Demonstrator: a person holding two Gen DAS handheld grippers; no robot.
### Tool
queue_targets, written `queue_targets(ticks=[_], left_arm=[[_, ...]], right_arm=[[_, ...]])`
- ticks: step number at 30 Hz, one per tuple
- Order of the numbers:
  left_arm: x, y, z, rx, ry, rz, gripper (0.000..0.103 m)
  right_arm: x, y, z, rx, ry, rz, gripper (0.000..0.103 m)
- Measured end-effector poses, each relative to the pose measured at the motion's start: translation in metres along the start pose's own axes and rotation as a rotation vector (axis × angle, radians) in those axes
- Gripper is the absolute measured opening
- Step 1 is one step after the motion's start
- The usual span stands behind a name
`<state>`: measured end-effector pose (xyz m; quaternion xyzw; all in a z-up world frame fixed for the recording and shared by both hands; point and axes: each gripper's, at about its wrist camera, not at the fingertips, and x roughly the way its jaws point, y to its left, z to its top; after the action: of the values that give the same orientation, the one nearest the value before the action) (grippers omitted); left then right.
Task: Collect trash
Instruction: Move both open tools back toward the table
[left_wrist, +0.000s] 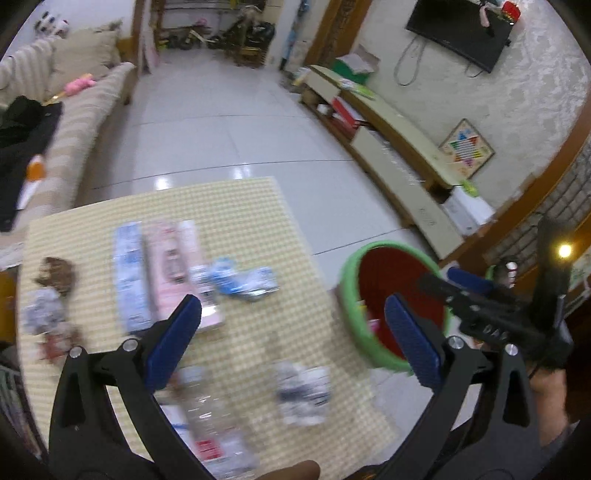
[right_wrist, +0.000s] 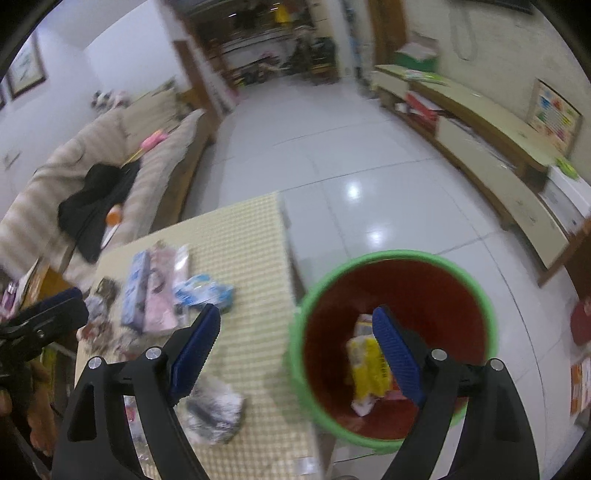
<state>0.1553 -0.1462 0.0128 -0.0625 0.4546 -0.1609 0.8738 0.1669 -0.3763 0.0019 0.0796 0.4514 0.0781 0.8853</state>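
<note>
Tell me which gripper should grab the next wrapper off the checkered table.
Left, probably. The left gripper is open above the yellow checkered table, with the crumpled grey-white wrapper just beneath it. The right gripper, also open and empty, sits over the green-rimmed red bin.

Table cloth (left_wrist: 240, 206) yellow-white checked. Bin (right_wrist: 306, 369) green outside, red inside; yellow wrapper (right_wrist: 365, 365) in it. Near far left corner of table: light blue packet (left_wrist: 129, 277), pink packet (left_wrist: 171, 266), blue-white wrapper (left_wrist: 243, 282). Near edge: grey-white crumpled wrapper (left_wrist: 304, 393). Gripper pads (left_wrist: 177, 336) blue, frames black.
</note>
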Motion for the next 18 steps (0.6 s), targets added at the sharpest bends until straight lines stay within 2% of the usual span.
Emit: queue_targets(ticks=[2, 8, 14, 18], left_arm=[[-0.008, 0.019, -0.006, -0.014, -0.001, 0.028, 0.097], [-0.027, 0.102, -0.022, -0.139, 0.006, 0.126, 0.097], [-0.038, 0.169, -0.039, -0.214, 0.015, 0.217, 0.097], [-0.035, 0.203, -0.052, -0.228, 0.037, 0.271, 0.097]], right_arm=[[0.005, 0.024, 0.000, -0.047, 0.002, 0.019, 0.082], [0.025, 0.071, 0.004, -0.149, 0.013, 0.052, 0.082], [0.054, 0.105, 0.004, -0.267, 0.036, 0.031, 0.082], [0.076, 0.122, 0.002, -0.343, 0.056, 0.004, 0.082]])
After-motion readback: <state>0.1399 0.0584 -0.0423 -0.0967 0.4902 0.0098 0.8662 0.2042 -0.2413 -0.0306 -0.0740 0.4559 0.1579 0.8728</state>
